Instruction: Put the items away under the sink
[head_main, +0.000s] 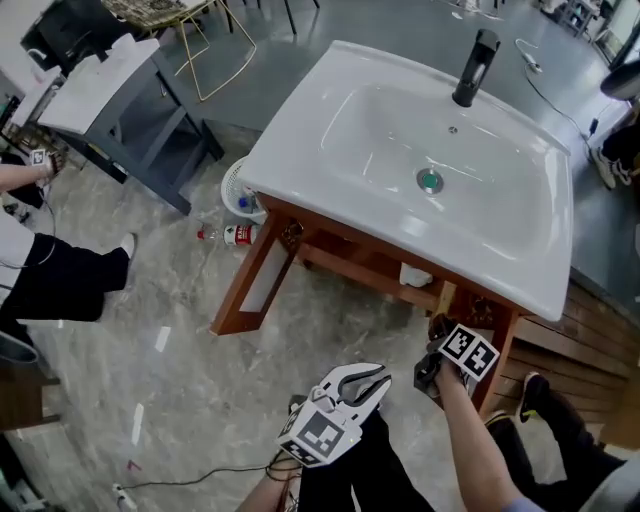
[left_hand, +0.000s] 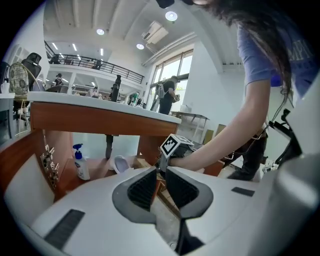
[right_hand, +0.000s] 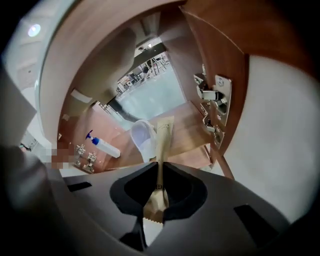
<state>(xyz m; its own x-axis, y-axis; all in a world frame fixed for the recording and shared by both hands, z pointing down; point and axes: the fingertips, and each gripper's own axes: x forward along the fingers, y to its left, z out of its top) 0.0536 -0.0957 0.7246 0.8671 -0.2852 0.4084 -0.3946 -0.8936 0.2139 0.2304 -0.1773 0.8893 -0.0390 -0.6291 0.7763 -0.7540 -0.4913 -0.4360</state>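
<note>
The head view looks steeply down on the sink (head_main: 300, 150). Both gripper views look closely beneath it, sharing the pump bottle (left_hand: 80, 162).

Glossy white sink (head_main: 300, 150) on smooth reddish wooden cabinet (head_main: 350, 264).

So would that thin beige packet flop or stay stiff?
Probably light: the beige packet looks flat and thin in the right hand-held gripper. It sticks out straight, so likely somewhat stiff. Let go, it would probably fall flat.
</note>
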